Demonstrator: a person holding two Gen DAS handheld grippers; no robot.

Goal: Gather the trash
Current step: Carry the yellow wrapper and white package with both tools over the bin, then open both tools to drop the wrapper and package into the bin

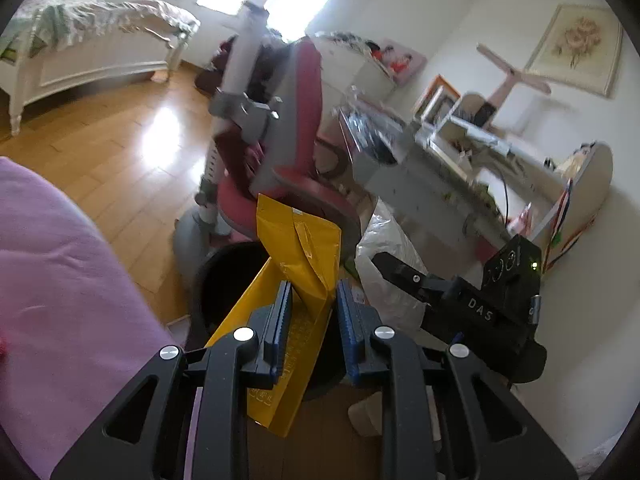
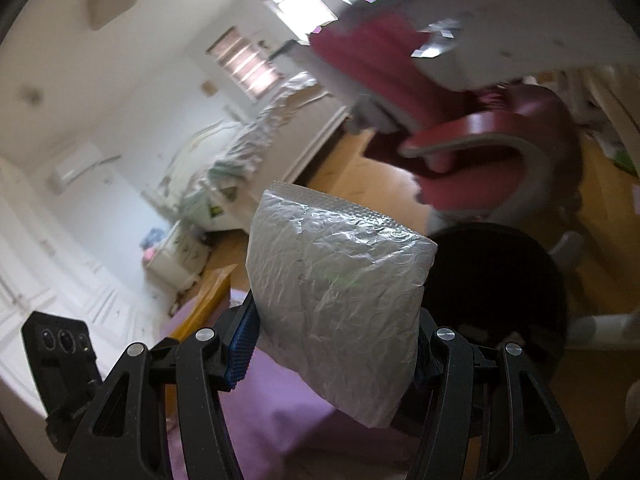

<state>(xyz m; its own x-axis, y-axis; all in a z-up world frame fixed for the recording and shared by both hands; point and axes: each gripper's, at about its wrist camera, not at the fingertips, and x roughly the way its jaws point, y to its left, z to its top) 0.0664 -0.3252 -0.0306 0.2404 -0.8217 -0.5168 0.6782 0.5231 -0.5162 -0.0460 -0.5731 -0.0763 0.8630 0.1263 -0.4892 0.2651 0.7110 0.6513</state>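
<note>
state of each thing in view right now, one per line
left gripper: shut on the yellow packet
yellow packet: creased, held upright
right gripper: shut on the silver bubble mailer
silver bubble mailer: crumpled, held up
black bin: open-topped, just beyond the packet

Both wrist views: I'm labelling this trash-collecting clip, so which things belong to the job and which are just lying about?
Job:
- crumpled yellow foil packet, in left claw
- silver bubble-wrap mailer, in right claw
- round black bin

Lying about:
- red desk chair
- white bed
- framed flower picture
- cluttered white desk
</note>
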